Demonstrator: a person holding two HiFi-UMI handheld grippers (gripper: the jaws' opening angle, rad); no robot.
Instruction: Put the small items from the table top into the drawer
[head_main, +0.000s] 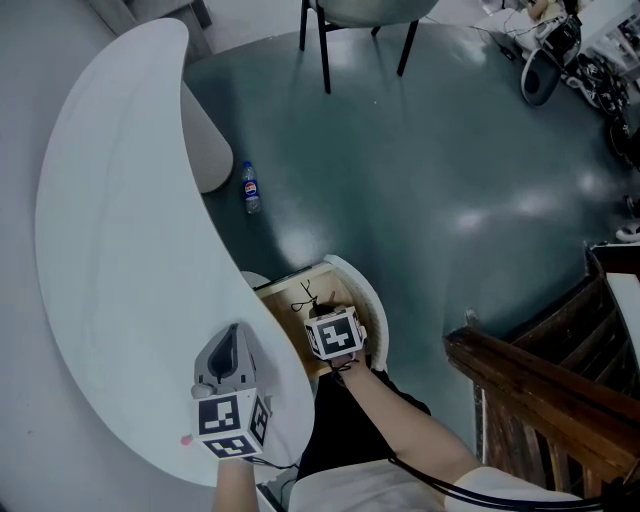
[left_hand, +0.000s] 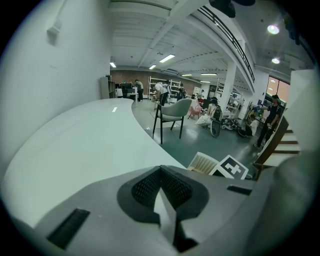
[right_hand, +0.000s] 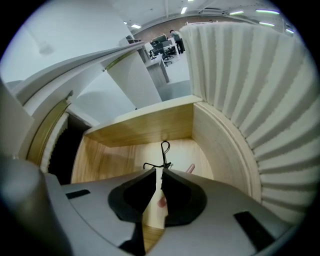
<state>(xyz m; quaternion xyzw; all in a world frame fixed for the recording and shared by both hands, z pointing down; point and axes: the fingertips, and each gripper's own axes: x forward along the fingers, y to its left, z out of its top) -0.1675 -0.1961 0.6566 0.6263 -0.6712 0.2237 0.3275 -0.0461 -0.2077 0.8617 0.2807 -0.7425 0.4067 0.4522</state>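
The drawer stands open at the curved white table, and its wooden floor shows in the right gripper view. On that floor lie a black wire clip and a pink stick, which my jaws partly hide. My right gripper hangs over the drawer, pointing steeply down. Its jaws are shut to a thin slit and I see nothing gripped. My left gripper rests above the table top with its tips together and empty. A tiny pink item lies on the table by the left gripper.
The drawer's ribbed white front curves close on the right of the right gripper. A bottle lies on the floor by the table leg. A chair stands beyond, and a wooden railing is at the right.
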